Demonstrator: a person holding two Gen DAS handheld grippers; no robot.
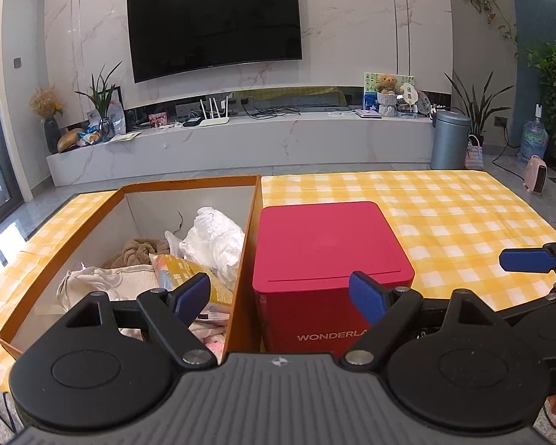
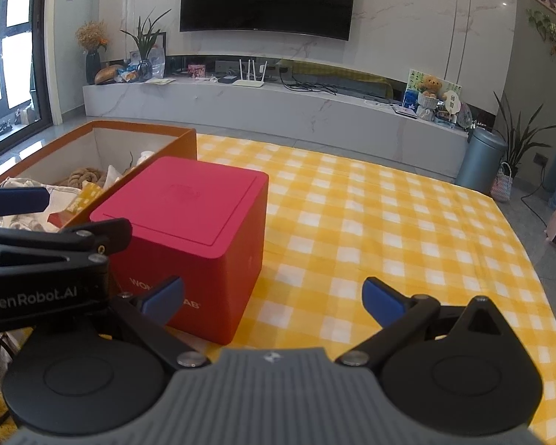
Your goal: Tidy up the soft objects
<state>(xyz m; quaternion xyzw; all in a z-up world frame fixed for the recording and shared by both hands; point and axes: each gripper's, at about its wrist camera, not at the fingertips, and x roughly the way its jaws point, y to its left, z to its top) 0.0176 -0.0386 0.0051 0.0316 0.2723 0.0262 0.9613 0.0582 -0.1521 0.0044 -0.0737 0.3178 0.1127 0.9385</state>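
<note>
soft goods piled in orange box [image 1: 250, 230], both grippers empty and spread.

box long axis runs away from the fingers; its pile (white cloth [image 1: 211, 239], brown knit [image 1: 141, 250], yellow packet [image 1: 189, 270]) lies ahead and left of left gripper [image 1: 280, 296], which is nearer. red lidded box [image 2: 189, 218], touching the orange wall, sits ahead-left of right gripper [image 2: 272, 298], fingers wide. yellow checked tablecloth [image 2: 389, 222] bare ahead of the right fingers; tv [image 1: 215, 22] wall beyond.
</note>
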